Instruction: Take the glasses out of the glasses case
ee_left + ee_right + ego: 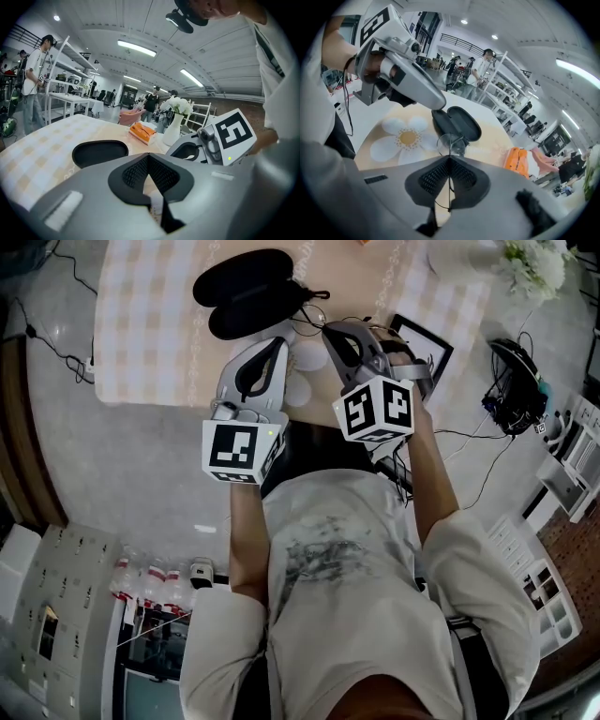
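We had the thin wire-framed glasses point(451, 143) pinched in the right gripper point(449, 160) fingers, out of the open black oval case point(457, 123) beyond them. The left gripper point(149, 157) fingers were clenched, empty. We judged the task nearly done.

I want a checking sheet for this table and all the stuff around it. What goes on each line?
Surface: table with a checked cloth and a flower print.
Job's things: black glasses case lies open; glasses are out of it.
Clutter: orange box, white vase of flowers.
Grippers: right gripper shut on the glasses; left gripper shut, empty, near the case.
Cables: black cables on the floor.
Surroundings: white shelves, people standing far off.
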Demonstrator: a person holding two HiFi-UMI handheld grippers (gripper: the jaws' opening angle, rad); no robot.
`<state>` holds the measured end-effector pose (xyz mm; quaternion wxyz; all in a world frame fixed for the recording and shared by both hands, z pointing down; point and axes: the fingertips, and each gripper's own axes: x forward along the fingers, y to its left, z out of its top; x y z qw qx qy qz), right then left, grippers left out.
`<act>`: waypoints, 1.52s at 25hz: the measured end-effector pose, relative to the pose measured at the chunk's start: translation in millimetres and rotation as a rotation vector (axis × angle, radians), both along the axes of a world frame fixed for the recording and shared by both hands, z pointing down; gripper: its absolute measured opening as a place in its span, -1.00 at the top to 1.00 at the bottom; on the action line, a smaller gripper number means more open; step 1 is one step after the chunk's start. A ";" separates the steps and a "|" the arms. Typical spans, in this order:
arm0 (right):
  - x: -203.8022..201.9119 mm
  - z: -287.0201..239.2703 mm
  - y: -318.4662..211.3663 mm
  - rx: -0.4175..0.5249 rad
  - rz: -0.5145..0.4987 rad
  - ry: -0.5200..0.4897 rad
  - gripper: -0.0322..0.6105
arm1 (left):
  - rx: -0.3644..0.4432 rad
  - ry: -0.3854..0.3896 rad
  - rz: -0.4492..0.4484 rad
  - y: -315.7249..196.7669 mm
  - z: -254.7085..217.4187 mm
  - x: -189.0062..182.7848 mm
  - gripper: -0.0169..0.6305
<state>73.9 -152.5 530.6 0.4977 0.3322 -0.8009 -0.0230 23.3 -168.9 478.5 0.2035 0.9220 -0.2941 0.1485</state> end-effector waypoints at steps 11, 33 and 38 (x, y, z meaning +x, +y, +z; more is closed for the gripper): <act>17.3 27.7 23.9 -0.056 0.046 0.047 0.84 | -0.032 -0.003 0.054 19.1 16.5 15.5 0.92; 23.3 56.1 35.5 -0.107 0.049 0.090 0.84 | -0.044 -0.015 0.080 27.4 23.5 21.3 0.92; 23.3 55.9 36.5 -0.108 0.047 0.080 0.83 | -0.042 -0.017 0.089 30.7 22.6 24.8 0.92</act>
